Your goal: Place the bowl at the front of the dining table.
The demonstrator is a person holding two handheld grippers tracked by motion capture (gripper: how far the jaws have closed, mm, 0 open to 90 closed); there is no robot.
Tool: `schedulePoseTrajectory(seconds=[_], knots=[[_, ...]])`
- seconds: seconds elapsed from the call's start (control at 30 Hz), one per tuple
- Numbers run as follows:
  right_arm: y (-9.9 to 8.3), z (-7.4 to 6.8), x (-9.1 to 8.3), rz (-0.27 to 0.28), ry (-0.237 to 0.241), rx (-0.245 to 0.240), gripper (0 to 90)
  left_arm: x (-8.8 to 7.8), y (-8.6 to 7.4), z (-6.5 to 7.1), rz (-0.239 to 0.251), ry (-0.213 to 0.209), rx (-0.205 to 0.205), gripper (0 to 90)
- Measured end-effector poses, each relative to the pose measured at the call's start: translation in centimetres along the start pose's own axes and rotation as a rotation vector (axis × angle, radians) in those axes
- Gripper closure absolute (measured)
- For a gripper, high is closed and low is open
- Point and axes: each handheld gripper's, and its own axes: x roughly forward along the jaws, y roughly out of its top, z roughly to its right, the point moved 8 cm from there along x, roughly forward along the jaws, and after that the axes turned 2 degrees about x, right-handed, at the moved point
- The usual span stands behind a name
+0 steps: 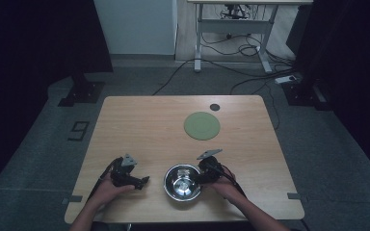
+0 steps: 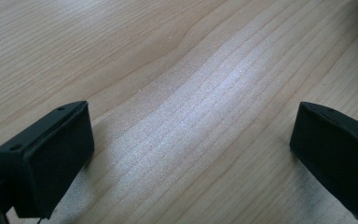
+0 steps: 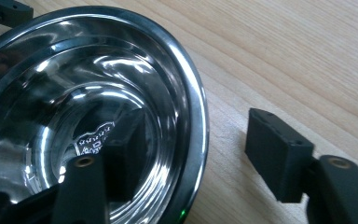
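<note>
Your right gripper (image 3: 191, 154) is spread astride the steel bowl's (image 3: 121, 93) rim, one finger inside, one outside. Your left gripper (image 2: 191, 158) is spread wide over bare wooden table (image 2: 191, 70).

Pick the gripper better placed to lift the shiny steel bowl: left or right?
Right. The right gripper already straddles the shiny round steel bowl's rim, one jaw inside, one outside, jaws open. The left gripper is open over bare wooden table, off to the bowl's left.
</note>
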Motion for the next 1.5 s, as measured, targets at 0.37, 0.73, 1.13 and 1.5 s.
schedulePoseTrajectory(seconds=[0.37, 0.73, 1.13, 1.5], knots=[[-0.4, -0.1, 0.6, -0.026, -0.010, 0.002, 53.6, 0.0, 0.0, 0.0, 0.000, 0.000, 0.000, 0.0], [-0.3, -0.4, 0.5, -0.032, 0.067, 0.042, 76.2, 0.0, 0.0, 0.0, 0.000, 0.000, 0.000, 0.0], [0.1, -0.2, -0.1, -0.001, 0.135, 0.131, 86.5, 0.0, 0.0, 0.0, 0.000, 0.000, 0.000, 0.0], [0.5, 0.2, -0.7, 0.026, 0.159, 0.164, 86.4, 0.0, 0.0, 0.0, 0.000, 0.000, 0.000, 0.0]])
